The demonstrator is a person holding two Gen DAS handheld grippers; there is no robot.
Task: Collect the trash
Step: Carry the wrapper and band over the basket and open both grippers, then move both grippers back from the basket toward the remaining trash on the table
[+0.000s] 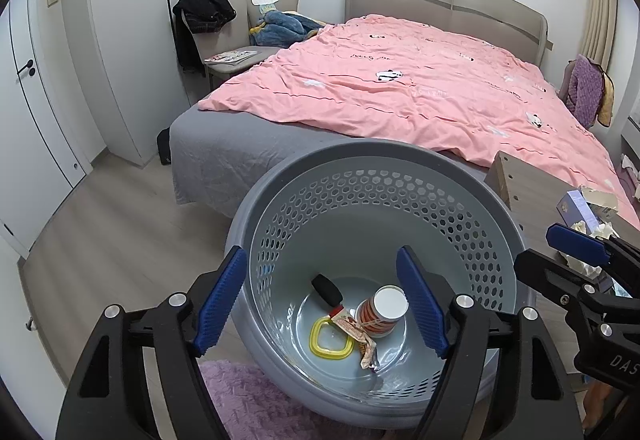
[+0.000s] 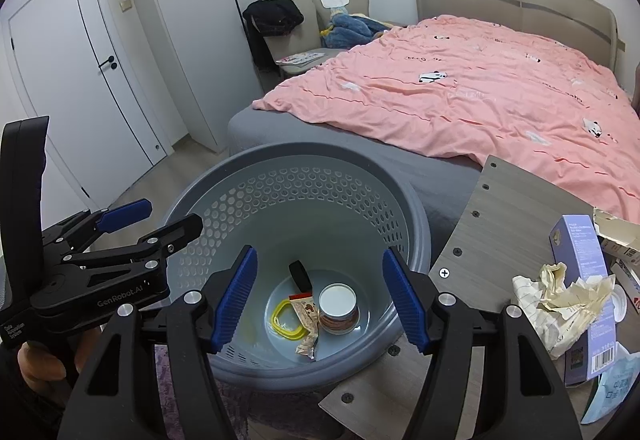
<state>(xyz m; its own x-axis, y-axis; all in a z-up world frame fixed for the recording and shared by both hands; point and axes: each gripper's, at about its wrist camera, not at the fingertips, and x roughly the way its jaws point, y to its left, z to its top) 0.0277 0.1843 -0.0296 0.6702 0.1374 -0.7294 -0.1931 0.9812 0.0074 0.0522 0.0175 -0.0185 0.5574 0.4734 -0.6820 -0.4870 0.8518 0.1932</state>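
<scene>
Grey perforated plastic waste basket (image 2: 416, 236) stands on the floor between the bed and the wood-grain table (image 2: 516, 207); in its bottom lie a paper cup (image 2: 338, 306), yellow plastic ring (image 2: 282, 322), torn snack wrapper (image 2: 306, 324) and a black object (image 2: 300, 274). Left gripper (image 1: 324, 300) and right gripper (image 2: 318, 294) both hover over the mouth, fingers spread, nothing between them. More trash waits on the table, crumpled paper (image 2: 560, 292) beside a lilac carton (image 2: 580, 264): likely next, swing the right gripper there and pinch the paper at its bulk.
</scene>
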